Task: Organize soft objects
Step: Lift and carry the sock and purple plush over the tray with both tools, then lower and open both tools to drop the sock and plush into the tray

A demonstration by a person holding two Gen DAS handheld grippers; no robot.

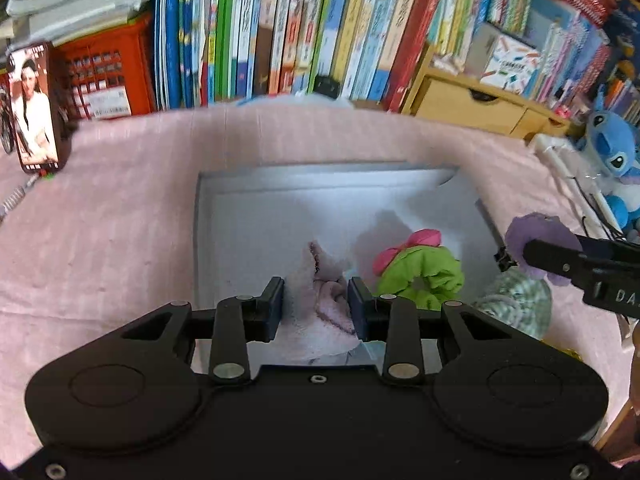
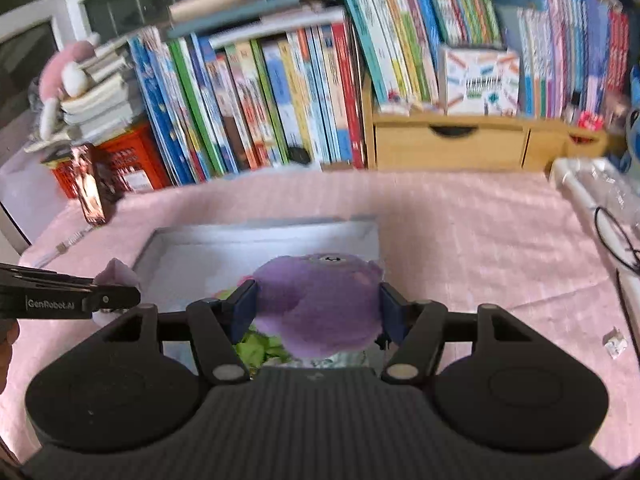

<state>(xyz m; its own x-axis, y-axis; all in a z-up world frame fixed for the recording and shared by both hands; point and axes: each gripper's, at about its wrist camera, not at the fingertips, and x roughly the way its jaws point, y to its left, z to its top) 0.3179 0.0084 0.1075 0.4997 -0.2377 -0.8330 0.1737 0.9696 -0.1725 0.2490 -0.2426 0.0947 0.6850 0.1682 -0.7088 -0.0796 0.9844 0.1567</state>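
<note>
A pink cloth point(image 1: 120, 220) covers the worktop, and a wall of upright books point(image 1: 280, 28) backs it, with a wooden drawer unit point(image 1: 460, 100) and a red crate point(image 1: 104, 76) at the same far edge. On the cloth lies a shallow grey box point(image 1: 248, 208), open at the top, white inside.

The left gripper point(image 1: 316, 308) hangs over the near part of the box, its jaws closed narrow on a pale pink towel-like soft piece point(image 1: 320, 280); the piece sits squarely between the jaws and sticks up and forward past them. The right gripper point(image 2: 318, 308) is over the right near corner of the box, its jaws set fairly wide and pressed on both sides of a round purple plush point(image 2: 316, 304), which fills the gap between them and bulges above and below.

Inside the box, just right of the left jaws, lies a green scrunchie point(image 1: 424, 276) with a pink bow point(image 1: 416, 244) touching its far side. A pale green striped soft item point(image 1: 516, 300) sits at the box's right near edge, under the purple plush. A blue Stitch plush point(image 1: 612, 152) stands at the far right of the cloth, well apart from the box.
</note>
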